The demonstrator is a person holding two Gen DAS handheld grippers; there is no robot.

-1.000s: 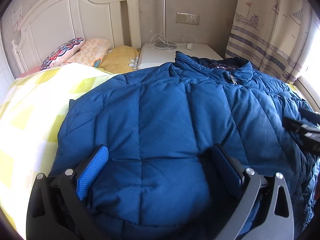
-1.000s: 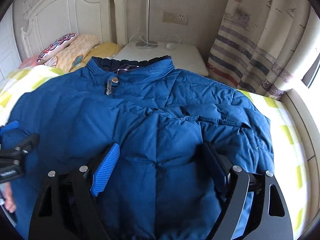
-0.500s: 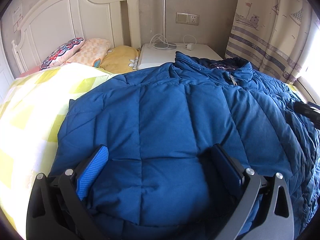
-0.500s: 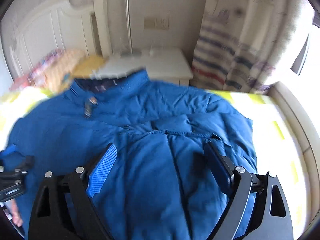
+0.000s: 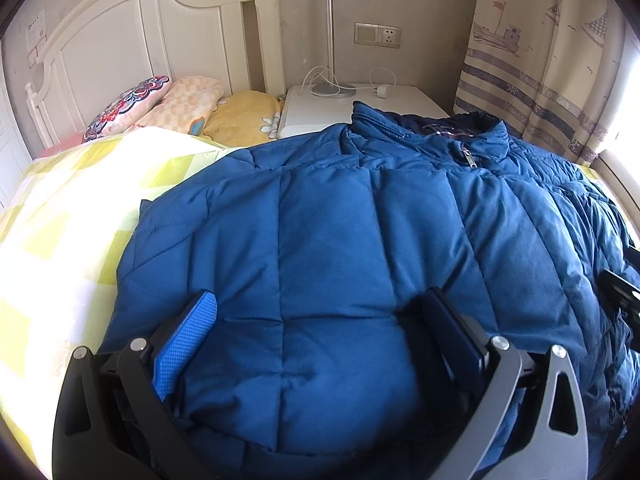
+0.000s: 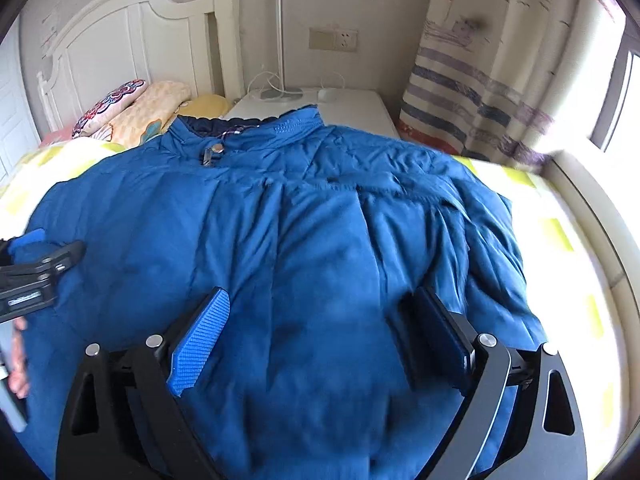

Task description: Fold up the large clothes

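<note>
A large blue puffer jacket [image 5: 360, 220] lies spread on the bed with its collar and zip toward the headboard. My left gripper [image 5: 320, 296] stands open wide over the jacket's near edge, a puffy bulge of fabric between its fingers. My right gripper [image 6: 320, 294] is over the jacket's [image 6: 300, 220] right half, where a sleeve lies folded in; its jaws are opening, with fabric lying between them and the pads not pressing it. The left gripper [image 6: 44, 268] also shows at the left edge of the right wrist view, a hand [image 6: 18, 360] behind it.
A yellow-green checked quilt [image 5: 80, 220] covers the bed. Pillows [image 5: 168, 104] lean on the white headboard [image 5: 120, 48]. A white nightstand [image 5: 320, 108] with a lamp pole and cable stands behind the collar. A striped curtain [image 6: 480, 100] and window ledge [image 6: 592, 208] bound the right side.
The right gripper's fingers have spread wider and its view has slid sideways over the jacket. The left gripper and the fabric between its fingers have stayed still.
</note>
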